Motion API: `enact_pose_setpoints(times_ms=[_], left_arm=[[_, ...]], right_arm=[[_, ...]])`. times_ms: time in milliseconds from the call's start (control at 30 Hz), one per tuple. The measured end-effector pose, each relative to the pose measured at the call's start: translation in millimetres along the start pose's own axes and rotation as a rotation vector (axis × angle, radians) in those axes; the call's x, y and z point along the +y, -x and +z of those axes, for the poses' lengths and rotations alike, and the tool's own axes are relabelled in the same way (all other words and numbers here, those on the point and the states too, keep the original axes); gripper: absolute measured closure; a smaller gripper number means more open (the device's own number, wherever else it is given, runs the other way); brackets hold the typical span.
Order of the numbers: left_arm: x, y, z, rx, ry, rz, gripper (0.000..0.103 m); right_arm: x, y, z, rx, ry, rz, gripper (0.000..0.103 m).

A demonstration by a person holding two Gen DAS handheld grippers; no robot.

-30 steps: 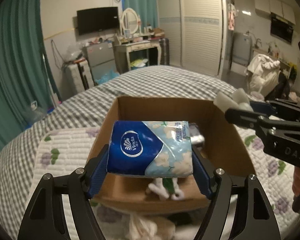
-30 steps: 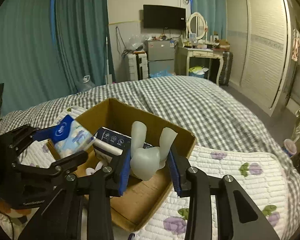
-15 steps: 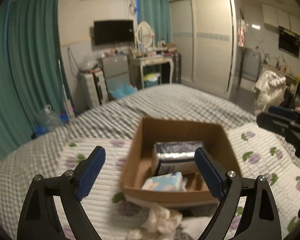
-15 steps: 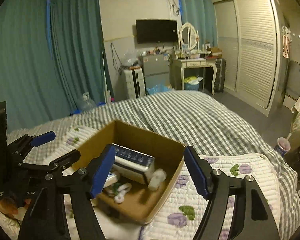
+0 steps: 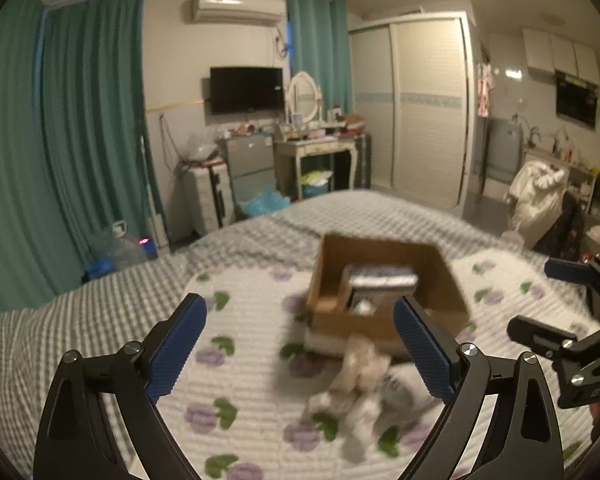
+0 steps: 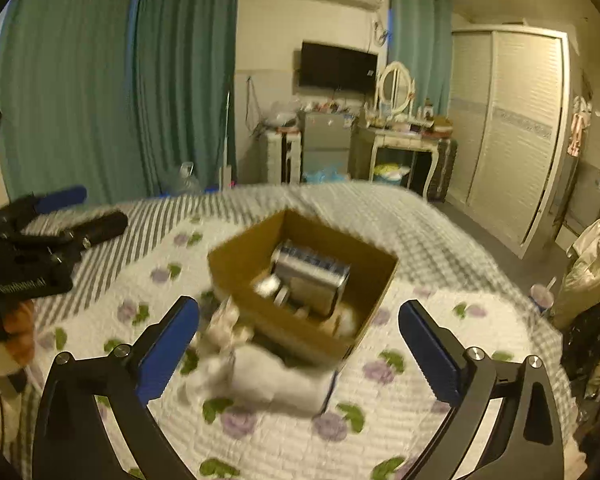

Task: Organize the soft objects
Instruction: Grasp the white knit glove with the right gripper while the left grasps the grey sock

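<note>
Brown cardboard box [image 6: 300, 276] sits on the white floral quilt [image 5: 236, 364], soft packs inside. Pale crumpled soft pile [image 5: 364, 384] lies just before it: light, squashy, pinch mid-bulk. My left gripper [image 5: 300, 354] and right gripper [image 6: 298, 350] have just been opening, fingers wide and empty.

The right tongs [image 6: 300, 344] stand wide with nothing between them, their jaws having just been opening. Beyond them a box [image 6: 372, 312] sits on the flowered quilt [image 6: 268, 440], a silver pack [image 6: 312, 280] inside it. Blurred pale soft things [image 6: 260, 372] lie just before the box. The left tongs [image 6: 80, 208] show far left of the box.
</note>
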State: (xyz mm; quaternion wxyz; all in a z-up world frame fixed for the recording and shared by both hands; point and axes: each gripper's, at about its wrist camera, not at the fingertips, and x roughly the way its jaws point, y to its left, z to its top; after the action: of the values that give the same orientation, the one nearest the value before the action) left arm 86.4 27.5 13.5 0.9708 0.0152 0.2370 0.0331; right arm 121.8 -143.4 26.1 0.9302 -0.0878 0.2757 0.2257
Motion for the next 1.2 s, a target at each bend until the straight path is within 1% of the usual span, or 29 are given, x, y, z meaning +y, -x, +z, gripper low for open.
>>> enact_pose_setpoints(times_ms=[100,200,267,333,467,533,567,600,633,667,700,733,833,900,1033,1100,1133,1167,1200], left_arm=[[2.2,-17.0,-28.6,0.035,-0.005,0.007,0.007],[1.7,-38.3,-56.0,0.084,-0.028,0.001,0.007],[-0.5,-55.3,-73.9,0.121,-0.053,0.019,0.007],[0.8,-66.2,-87.7,0.152,-0.065,0.012,0.007],[1.8,-84.8,-103.9,0.202,-0.071,0.009,0.008],[1.8,-90.7,-106.8,0.22,-0.066,0.001,0.008],[1.2,-92.5,-108.1,0.226,-0.063,-0.007,0.008],[0.0,-94.0,-108.8,0.23,-0.062,-0.013,0.008],[-1.5,-94.8,-109.6,0.231,-0.063,-0.019,0.008],[-3.8,-94.8,-110.2,0.23,-0.066,-0.024,0.008],[-5.3,-94.7,-111.7,0.23,-0.068,-0.029,0.008],[-8.1,-94.5,-113.0,0.232,-0.069,-0.035,0.008],[-17.2,-94.8,-114.8,0.24,-0.077,-0.056,0.008],[-23.7,-94.5,-114.8,0.243,-0.077,-0.077,0.008],[-42.3,-97.7,-109.9,0.249,-0.081,-0.116,0.009],[-54.9,-103.9,-106.9,0.259,-0.095,-0.123,0.009],[-59.0,-106.6,-106.3,0.263,-0.096,-0.131,0.011],[-64.3,-110.8,-106.0,0.272,-0.094,-0.147,0.015],[-68.4,-114.3,-106.1,0.282,-0.092,-0.156,0.016]], right_arm=[[11.3,-33.5,-25.2,0.066,-0.009,0.023,0.002],[22.5,-71.7,-49.7,0.111,0.006,0.034,0.002],[27.3,-95.2,-62.9,0.155,0.025,0.027,0.003],[31.5,-116.8,-73.4,0.191,0.037,0.028,0.003],[25.5,-141.8,-89.5,0.218,0.013,0.014,0.003],[19.6,-153.5,-98.5,0.247,-0.033,0.032,0.004],[17.9,-158.6,-103.1,0.26,-0.048,0.037,0.007],[17.2,-162.3,-107.0,0.267,-0.049,0.02,0.016],[17.2,-163.6,-109.1,0.267,-0.042,0.0,0.018],[16.0,-164.1,-110.4,0.262,-0.045,0.006,0.025],[13.6,-162.6,-110.7,0.255,-0.061,0.022,0.034],[11.6,-159.0,-110.2,0.244,-0.076,0.035,0.039],[10.6,-143.5,-110.2,0.212,-0.082,0.038,0.048],[8.8,-131.3,-110.5,0.191,-0.089,0.032,0.051],[-1.6,-107.0,-107.3,0.162,-0.113,-0.001,0.051],[-7.0,-96.2,-103.8,0.153,-0.104,-0.056,0.051],[-8.8,-93.9,-102.5,0.151,-0.099,-0.075,0.051],[-11.7,-91.2,-101.3,0.149,-0.091,-0.1,0.051],[-15.1,-90.1,-100.8,0.151,-0.084,-0.128,0.051]])
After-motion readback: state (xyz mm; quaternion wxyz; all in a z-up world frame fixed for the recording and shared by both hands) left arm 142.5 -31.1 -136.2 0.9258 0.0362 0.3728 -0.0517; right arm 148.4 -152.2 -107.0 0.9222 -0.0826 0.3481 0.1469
